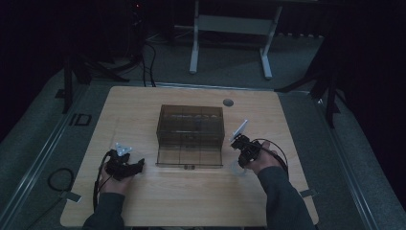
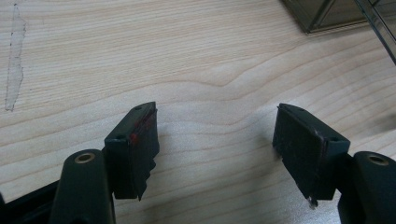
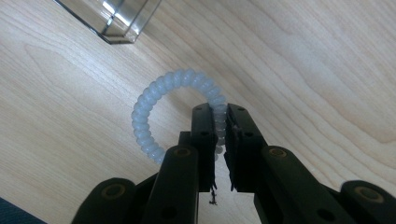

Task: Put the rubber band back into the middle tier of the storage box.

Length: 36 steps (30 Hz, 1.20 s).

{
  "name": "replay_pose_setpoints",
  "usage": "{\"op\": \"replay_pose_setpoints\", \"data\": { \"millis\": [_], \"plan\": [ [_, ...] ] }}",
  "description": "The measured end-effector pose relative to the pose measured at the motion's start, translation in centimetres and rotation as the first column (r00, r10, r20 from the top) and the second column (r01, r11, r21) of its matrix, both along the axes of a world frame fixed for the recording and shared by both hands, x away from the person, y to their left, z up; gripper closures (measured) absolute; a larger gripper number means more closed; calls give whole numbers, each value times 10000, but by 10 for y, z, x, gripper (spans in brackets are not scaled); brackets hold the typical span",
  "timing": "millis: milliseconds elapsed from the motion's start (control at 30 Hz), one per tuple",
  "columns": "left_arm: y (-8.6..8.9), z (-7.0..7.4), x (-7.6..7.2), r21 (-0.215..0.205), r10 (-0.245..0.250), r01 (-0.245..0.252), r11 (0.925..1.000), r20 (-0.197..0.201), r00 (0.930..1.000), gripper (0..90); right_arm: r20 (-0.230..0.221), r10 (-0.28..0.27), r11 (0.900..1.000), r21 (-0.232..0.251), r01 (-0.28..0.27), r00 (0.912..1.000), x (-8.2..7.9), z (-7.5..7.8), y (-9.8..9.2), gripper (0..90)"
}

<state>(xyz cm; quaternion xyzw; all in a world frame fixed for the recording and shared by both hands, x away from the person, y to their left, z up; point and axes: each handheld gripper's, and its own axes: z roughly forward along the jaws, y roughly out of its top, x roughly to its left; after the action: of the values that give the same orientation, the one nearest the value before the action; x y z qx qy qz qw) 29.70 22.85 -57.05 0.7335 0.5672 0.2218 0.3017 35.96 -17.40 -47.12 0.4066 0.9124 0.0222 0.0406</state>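
Observation:
A pale blue spiral hair tie [image 3: 159, 98] lies as a ring on the wooden table, and my right gripper [image 3: 220, 122] is shut on its near-right side. In the high view the hair tie [image 1: 237, 168] is a faint ring beside the right gripper [image 1: 242, 149], just right of the box. A smoky transparent box [image 1: 190, 129] stands at the table's middle with its front flap [image 1: 189, 158] folded down flat. My left gripper [image 2: 215, 135] hovers open over bare wood with nothing between its jaws; in the high view the left gripper [image 1: 128, 166] sits left of the box.
The box's corner [image 2: 327, 14] shows at the left gripper view's top right, and another corner [image 3: 116, 18] at the right gripper view's top. A strip of clear tape [image 2: 14, 60] lies on the wood. A round grommet [image 1: 228, 102] sits behind the box. The wooden table [image 1: 143, 201] has dark floor around it.

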Motion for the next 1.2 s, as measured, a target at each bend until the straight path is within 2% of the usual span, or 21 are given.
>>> {"op": "replay_pose_setpoints", "data": {
  "millis": [233,600,1033,1200],
  "plan": [
    [1,-1,-2,-25,-27,27,10000,80,10000,312,-22,124,9999,14,-124,9999,4,5,5,823],
    [0,0,-1,-9,-18,18,10000,48,10000,312,193,192,9998,94,-193,9996,8,15,7,823],
    [0,0,1,11,-35,35,10000,-30,10000,312,329,172,9997,154,-177,9993,4,25,6,823],
    [0,0,2,28,-14,14,10000,-20,10000,312,454,186,9993,325,-201,9988,2,30,7,823]
  ]
}}
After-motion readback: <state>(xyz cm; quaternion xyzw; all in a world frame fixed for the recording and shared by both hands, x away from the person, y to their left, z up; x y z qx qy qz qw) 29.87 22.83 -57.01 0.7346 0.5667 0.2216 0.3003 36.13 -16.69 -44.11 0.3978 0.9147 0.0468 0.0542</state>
